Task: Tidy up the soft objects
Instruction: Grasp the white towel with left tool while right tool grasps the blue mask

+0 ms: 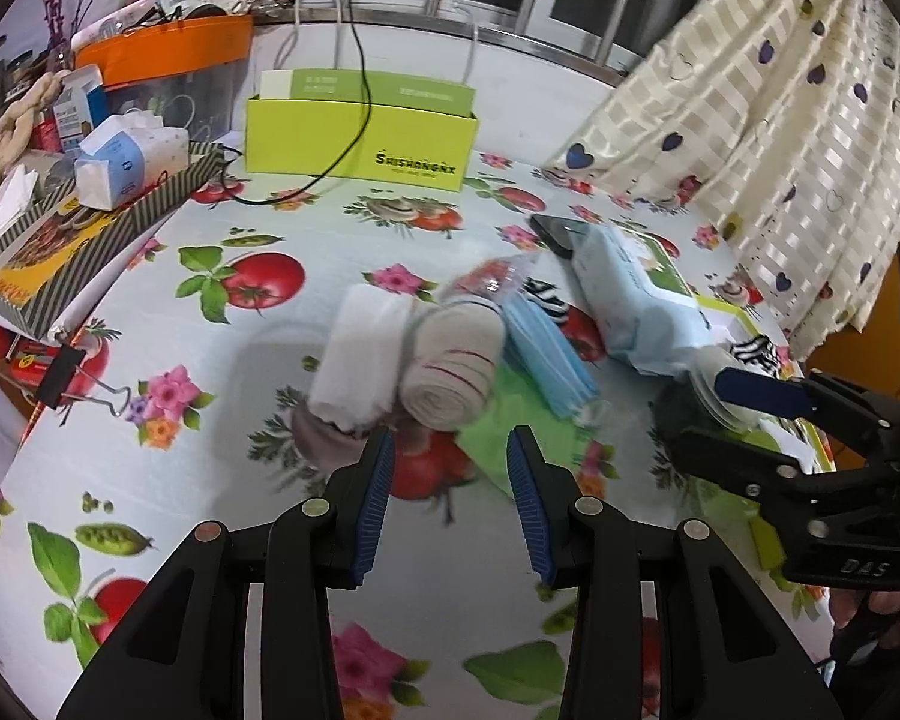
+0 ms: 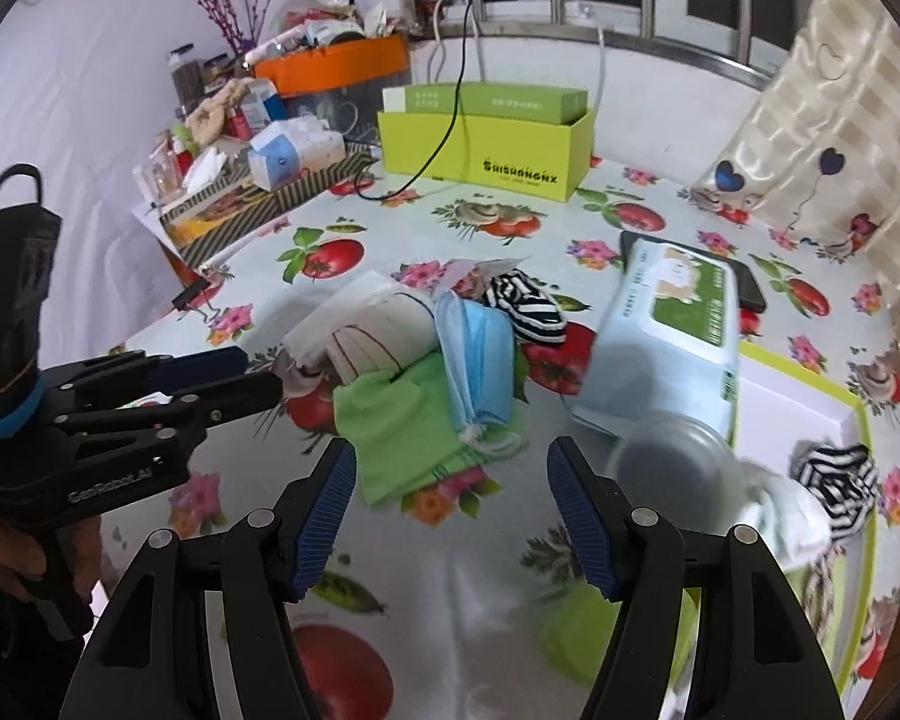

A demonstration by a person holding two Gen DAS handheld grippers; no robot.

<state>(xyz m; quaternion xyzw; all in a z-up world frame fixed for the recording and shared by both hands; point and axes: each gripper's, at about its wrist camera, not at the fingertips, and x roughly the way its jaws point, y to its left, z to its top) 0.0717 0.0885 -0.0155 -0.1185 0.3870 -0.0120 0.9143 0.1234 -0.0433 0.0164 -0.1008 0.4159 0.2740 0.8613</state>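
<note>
On the tabletop w/ its fruit-and-flower print, the soft things lie in a loose heap near centre. Left tongs hang low at 6 o'clock of the left wrist view, blue pads apart, nothing between them. Just beyond their tips sit a white rolled cloth and a beige roll w/ red stripes, touching side by side. At 3 o'clock of the beige roll lies a stack of blue face masks, partly over a green cloth. Behind the masks, a black-and-white striped sock.

Right tongs also stand apart and hold nothing; they hover over bare tabletop at 6 o'clock of the green cloth. Toward 3 o'clock, a pale blue wipes pack leans w/ one end on a lime-edged tray – a second striped sock and a blurred clear cup sit by it. Dark phone peeks from behind the pack. At 12 o'clock, far back, a lime box – cluttered boxes at 10.
</note>
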